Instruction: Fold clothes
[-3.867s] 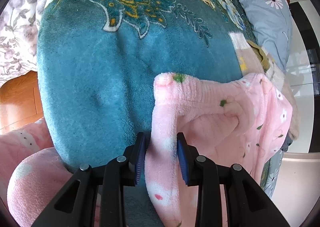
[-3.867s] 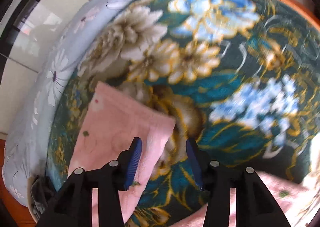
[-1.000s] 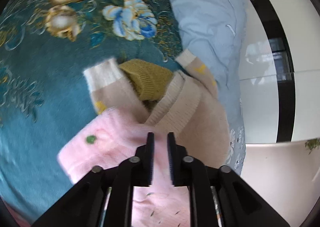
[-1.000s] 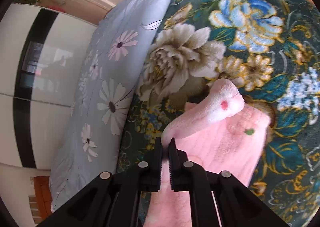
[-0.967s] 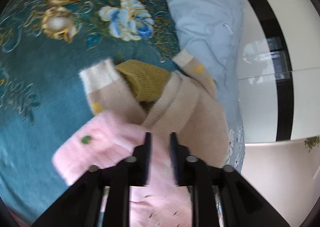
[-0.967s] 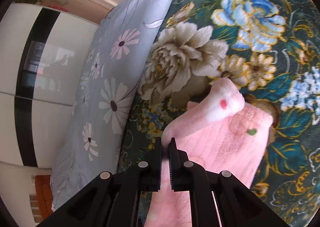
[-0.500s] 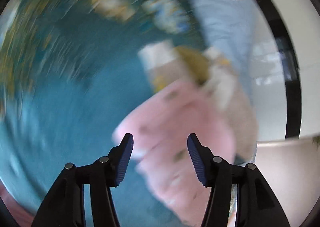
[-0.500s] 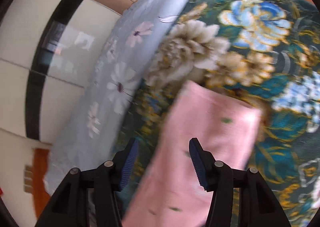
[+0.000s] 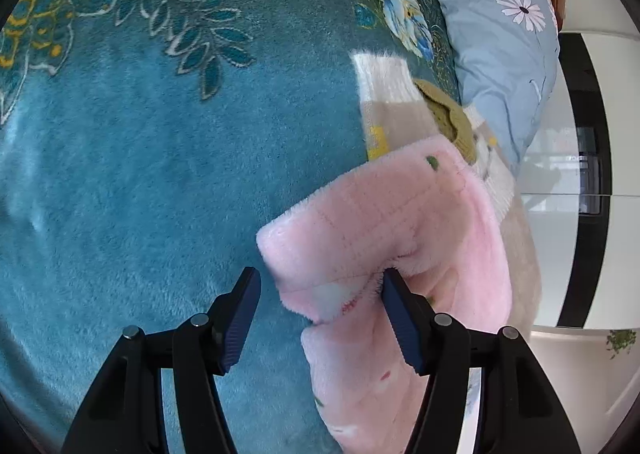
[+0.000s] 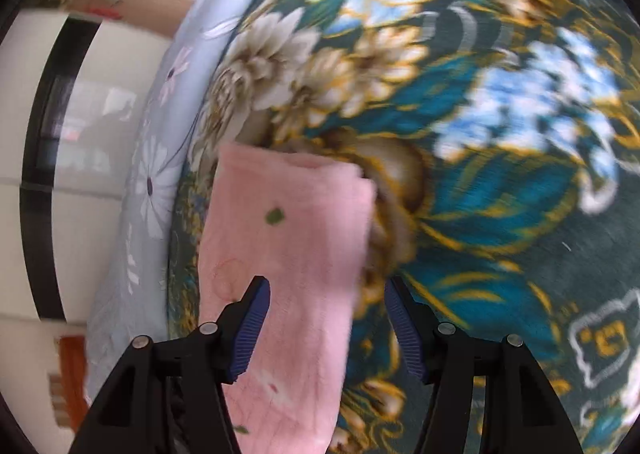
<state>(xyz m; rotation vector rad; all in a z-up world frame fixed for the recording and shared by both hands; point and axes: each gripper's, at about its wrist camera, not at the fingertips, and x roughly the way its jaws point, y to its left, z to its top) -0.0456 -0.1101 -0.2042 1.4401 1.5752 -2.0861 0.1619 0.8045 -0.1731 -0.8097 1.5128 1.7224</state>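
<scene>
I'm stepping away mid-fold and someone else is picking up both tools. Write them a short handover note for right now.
Left tool: open, jaws just opened; the folded edge of the fluffy pink patterned garment lies between them, not gripped.
Right tool: open, jaws just opened, over the same pink garment, nothing held.
Where things are: the pink garment lies on the teal floral plush blanket, partly overlapping a beige knitted garment with an olive collar near the pale blue daisy-print pillow.
Done: pink garment looks folded over and released.
Left: probably tidy or finish its fold; whether the beige one is folded, I cannot tell.
</scene>
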